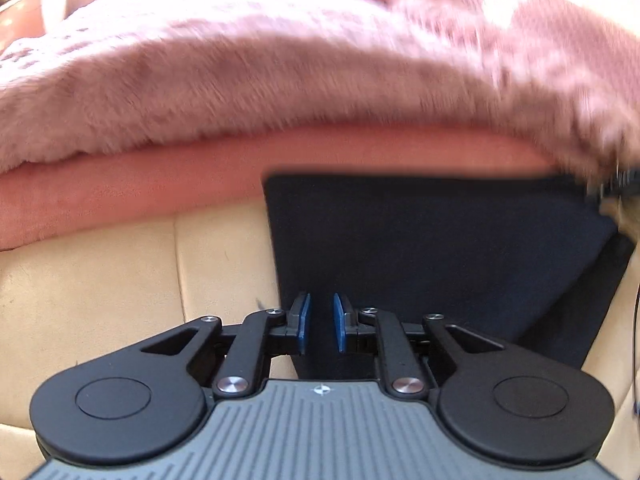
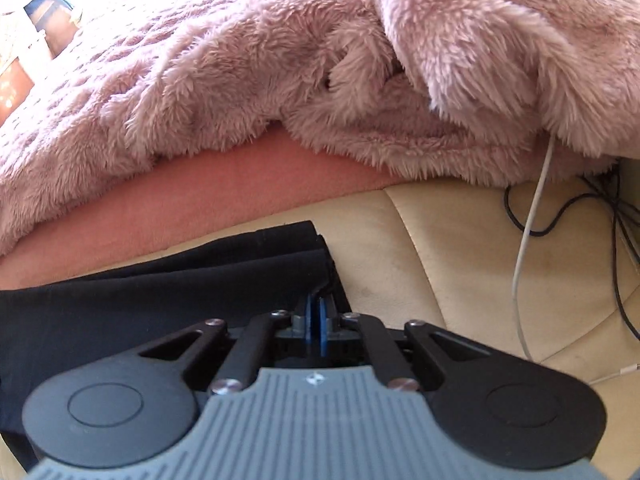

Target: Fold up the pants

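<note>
The dark pants (image 1: 432, 248) are seen lying folded on the tan cushion (image 1: 100, 280), their far edge against the salmon sheet (image 1: 160, 184). The left tongs (image 1: 321, 322) are held over the near edge of the fabric, blue pads parted by a narrow gap, no pinch visible. At the other end, the right tongs (image 2: 316, 316) are pressed almost together, a fold of the pants' corner caught between the pads. A fluffy pink blanket (image 2: 240, 80) is heaped behind, and cables (image 2: 532, 216) trail at the right.

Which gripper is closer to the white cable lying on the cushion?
Right. The white cable lies just to the side of the right gripper, which is over the pants' edge. The left gripper view shows no cable.
</note>
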